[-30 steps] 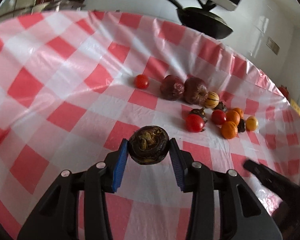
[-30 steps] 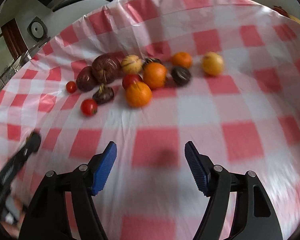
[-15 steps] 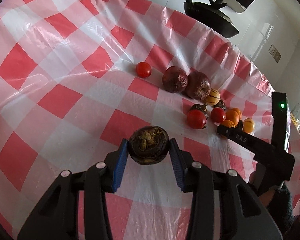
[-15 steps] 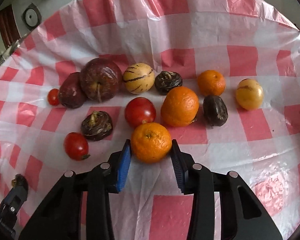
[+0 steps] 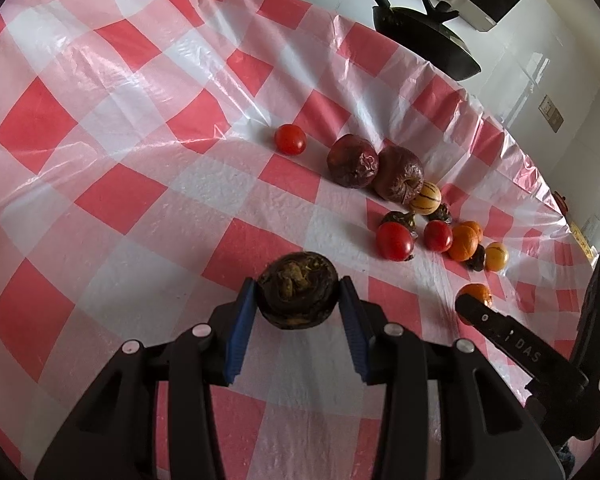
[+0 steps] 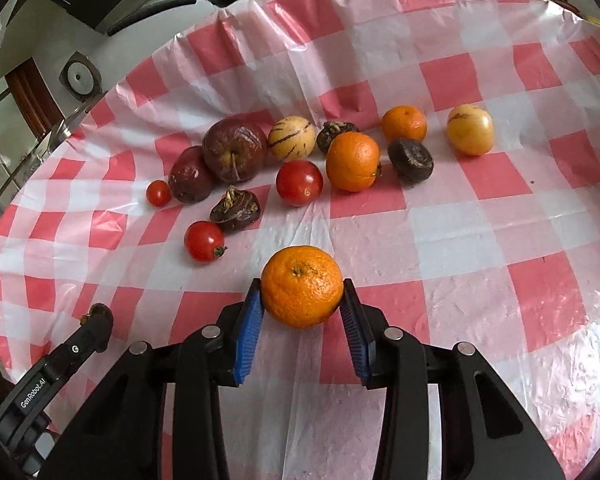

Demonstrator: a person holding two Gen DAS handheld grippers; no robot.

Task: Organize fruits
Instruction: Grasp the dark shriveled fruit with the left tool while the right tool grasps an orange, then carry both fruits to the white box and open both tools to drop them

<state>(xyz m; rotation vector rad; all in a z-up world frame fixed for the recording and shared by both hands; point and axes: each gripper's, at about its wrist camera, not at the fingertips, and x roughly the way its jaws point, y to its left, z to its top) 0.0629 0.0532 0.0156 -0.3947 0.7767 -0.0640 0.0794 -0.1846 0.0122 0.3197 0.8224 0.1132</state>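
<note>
On the checked cloth (image 6: 480, 240), the right gripper (image 6: 302, 312) is now clamping a mandarin (image 6: 302, 292) between its blue pads, where a second ago those fingers were standing wide over bare cloth, well short of the pile. It is sitting just in front of the cluster, apart from the other two oranges (image 6: 353, 162) further back. Across from it, the left gripper (image 5: 298, 312) is still pinching the dark shrivelled fruit (image 5: 298, 294), unchanged over the same second, near the cloth and well clear of the tomatoes (image 5: 395, 241) and wrinkled apples (image 5: 400, 174). To my eye both hands are now loaded, so the sorting seems to be moving from picking to placing: each fruit likely needs carrying to its own kind. Most of the pile is still lying mixed.
</note>
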